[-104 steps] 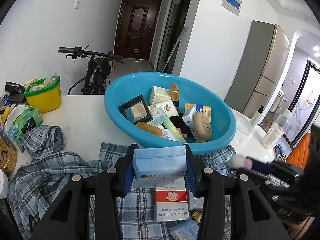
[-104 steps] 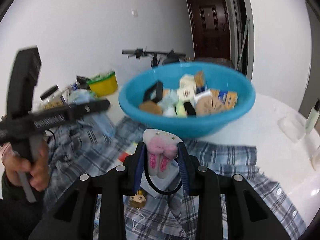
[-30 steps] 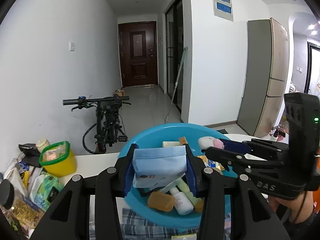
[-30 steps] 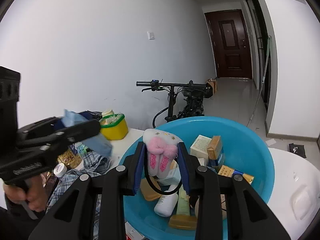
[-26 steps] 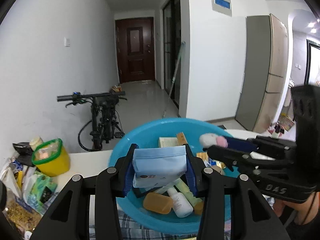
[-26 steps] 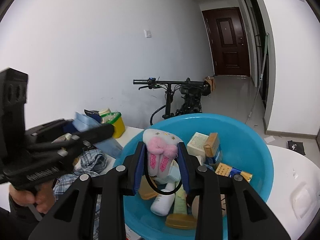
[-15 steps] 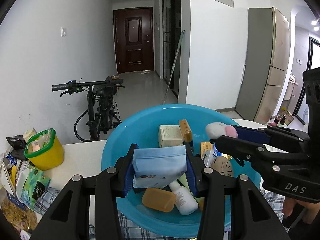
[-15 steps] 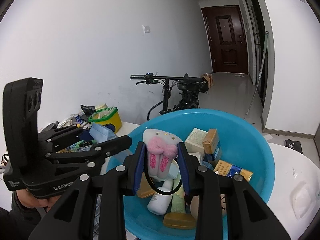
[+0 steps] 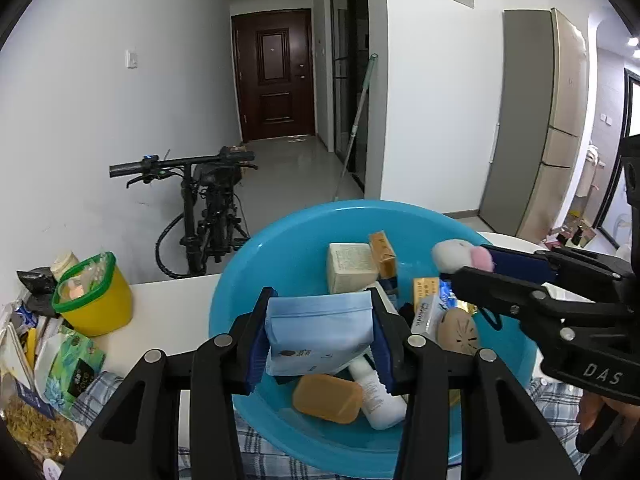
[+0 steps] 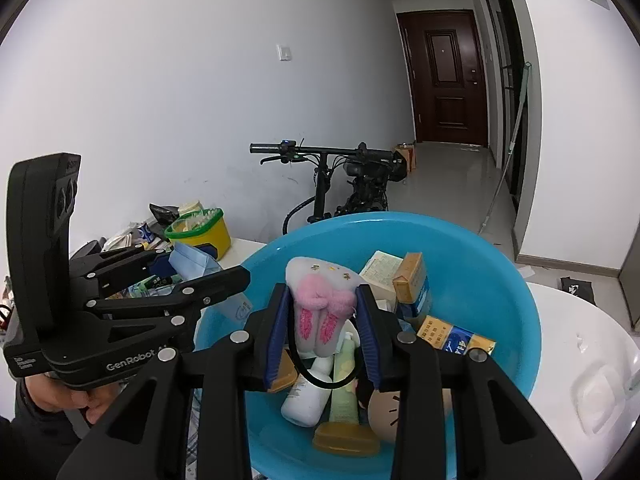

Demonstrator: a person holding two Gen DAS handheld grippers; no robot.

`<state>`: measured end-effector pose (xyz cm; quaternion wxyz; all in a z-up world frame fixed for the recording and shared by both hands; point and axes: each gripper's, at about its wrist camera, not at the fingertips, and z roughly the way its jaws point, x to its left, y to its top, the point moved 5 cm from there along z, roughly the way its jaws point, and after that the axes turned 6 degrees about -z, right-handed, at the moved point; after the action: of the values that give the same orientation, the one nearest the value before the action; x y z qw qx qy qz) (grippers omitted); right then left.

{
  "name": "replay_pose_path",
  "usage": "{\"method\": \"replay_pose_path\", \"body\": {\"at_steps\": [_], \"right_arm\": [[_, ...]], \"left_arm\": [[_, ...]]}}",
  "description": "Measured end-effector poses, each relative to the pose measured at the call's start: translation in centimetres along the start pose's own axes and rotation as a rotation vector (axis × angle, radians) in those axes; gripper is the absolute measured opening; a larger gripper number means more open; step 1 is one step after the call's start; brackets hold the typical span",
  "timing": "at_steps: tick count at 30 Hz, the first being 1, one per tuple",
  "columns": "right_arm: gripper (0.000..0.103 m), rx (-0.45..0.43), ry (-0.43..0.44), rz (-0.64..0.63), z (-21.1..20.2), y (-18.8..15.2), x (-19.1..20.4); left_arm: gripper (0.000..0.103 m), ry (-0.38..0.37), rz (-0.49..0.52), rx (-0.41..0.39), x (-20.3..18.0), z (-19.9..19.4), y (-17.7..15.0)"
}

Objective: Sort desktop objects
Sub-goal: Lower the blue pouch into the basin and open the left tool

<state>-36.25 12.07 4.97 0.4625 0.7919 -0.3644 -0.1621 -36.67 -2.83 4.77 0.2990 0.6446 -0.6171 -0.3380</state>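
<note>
My left gripper (image 9: 320, 336) is shut on a light blue packet (image 9: 318, 330) and holds it above the near left part of the blue basin (image 9: 280, 256). My right gripper (image 10: 322, 326) is shut on a white plush toy with pink ears (image 10: 320, 304) and holds it above the same basin (image 10: 500, 280). The basin holds several boxes, bottles and a brown soap bar (image 9: 327, 398). The right gripper with the plush toy (image 9: 460, 255) shows at the right of the left wrist view. The left gripper with the packet (image 10: 192, 264) shows at the left of the right wrist view.
A yellow tub with a green rim (image 9: 94, 300) and snack packs (image 9: 68, 364) sit at the table's left. A checked cloth (image 9: 100, 392) lies under the basin's near side. A bicycle (image 9: 208, 216) stands behind the white table (image 10: 580, 344).
Both grippers have risen from the checked cloth with their objects and moved forward over the basin. In the last second they have come lower and closer to its contents.
</note>
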Motion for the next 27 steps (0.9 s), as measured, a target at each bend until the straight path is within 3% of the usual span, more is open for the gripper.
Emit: {"method": "replay_pose_path", "body": {"at_steps": [27], "right_arm": [[0.032,0.0,-0.05,0.0,-0.16,0.0,-0.55]], "left_arm": [[0.046,-0.029,-0.022,0.012,-0.38,-0.26,0.06]]}}
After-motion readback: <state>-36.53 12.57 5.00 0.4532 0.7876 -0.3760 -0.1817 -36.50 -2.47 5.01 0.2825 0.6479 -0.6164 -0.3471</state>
